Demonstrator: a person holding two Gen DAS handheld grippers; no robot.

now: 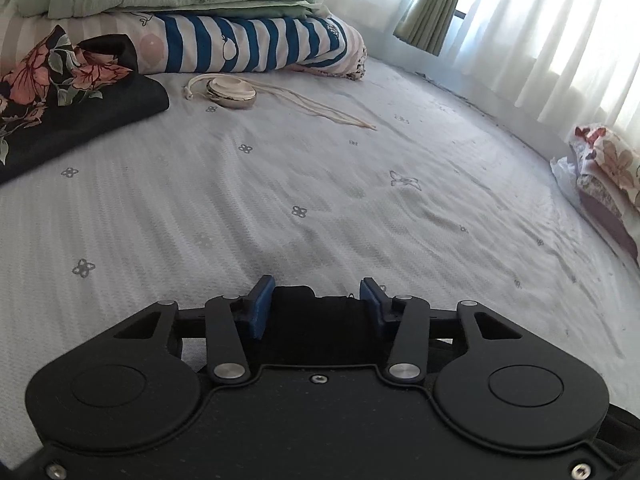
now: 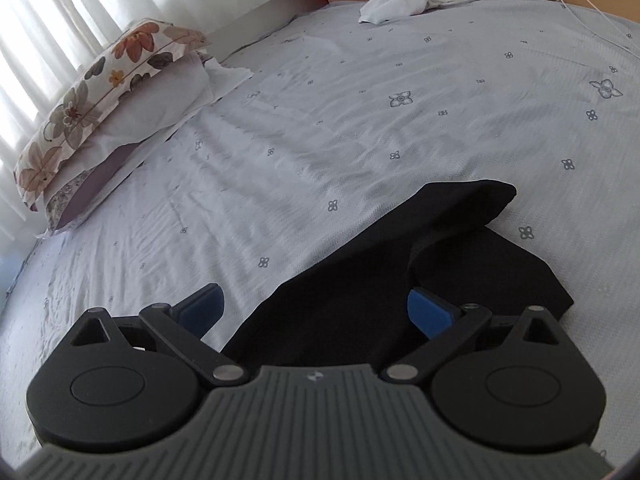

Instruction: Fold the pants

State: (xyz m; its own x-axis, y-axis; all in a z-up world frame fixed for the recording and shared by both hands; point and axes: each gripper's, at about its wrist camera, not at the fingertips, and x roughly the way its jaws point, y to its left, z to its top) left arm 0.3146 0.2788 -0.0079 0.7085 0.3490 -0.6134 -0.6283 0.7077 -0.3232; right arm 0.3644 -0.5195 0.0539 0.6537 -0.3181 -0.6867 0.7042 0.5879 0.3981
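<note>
Two tongs at work: my left tongs (image 1: 316, 304) pinch black cloth of the pants (image 2: 360, 280), my right tongs (image 2: 316, 312) stand wide above them. Pants lie rumpled on the bed (image 2: 360, 120), one leg doubled over; most folding remains, I judge

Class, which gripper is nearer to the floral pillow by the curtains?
Cannot tell. The pillow lies well ahead and left of the right gripper, over the pants, and far right of the left gripper.
</note>
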